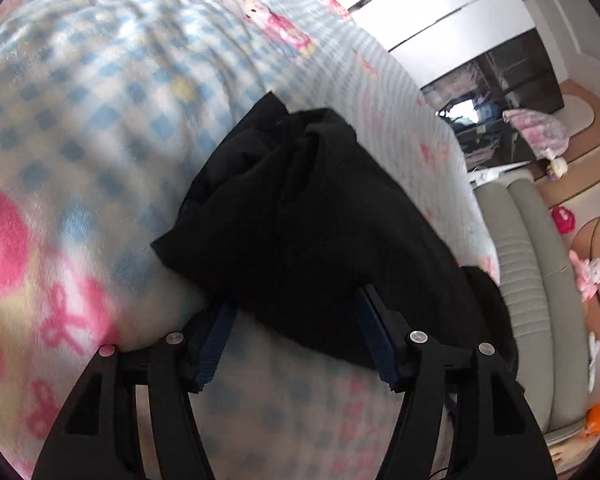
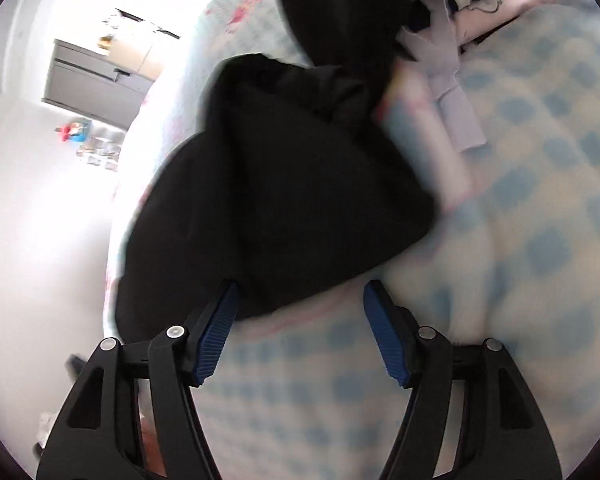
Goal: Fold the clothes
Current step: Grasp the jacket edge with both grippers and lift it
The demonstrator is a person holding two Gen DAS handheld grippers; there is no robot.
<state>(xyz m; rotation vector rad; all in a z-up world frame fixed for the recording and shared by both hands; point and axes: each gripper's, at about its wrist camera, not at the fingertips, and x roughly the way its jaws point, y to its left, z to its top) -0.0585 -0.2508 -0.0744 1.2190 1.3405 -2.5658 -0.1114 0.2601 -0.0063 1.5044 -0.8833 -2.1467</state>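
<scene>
Blurred almost everywhere, especially the fleecy bedspread (image 1: 100, 128) filling both views: soft, blue-and-cream checked, printed with pink cartoon figures whose outlines smear into blobs. Beyond the bed edge in the left wrist view, a ribbed grey cushioned seat (image 1: 528, 280), a white wardrobe (image 1: 448, 12), pink soft toys on a tan floor, all small and warped by the lens. Washed out to near white at the left of the right wrist view, only a grey cabinet (image 2: 88, 80) readable.

Heaped on the bedspread, a black garment (image 1: 312, 216) (image 2: 284, 184): matte, rumpled, bunched into a rough wedge with folds lost in its own darkness; kind of clothing impossible to tell. At the top right of the right wrist view, a pile of white and navy clothes (image 2: 448, 40), cut off by the frame.

Left gripper (image 1: 296, 300) spread wide, ribbed blue pads (image 1: 216, 340) straddling the garment's near edge, tips hidden against the cloth, not pinching. Right gripper (image 2: 300, 292) likewise wide apart, its left pad (image 2: 220, 320) just at the hem, the other over bare bedspread
</scene>
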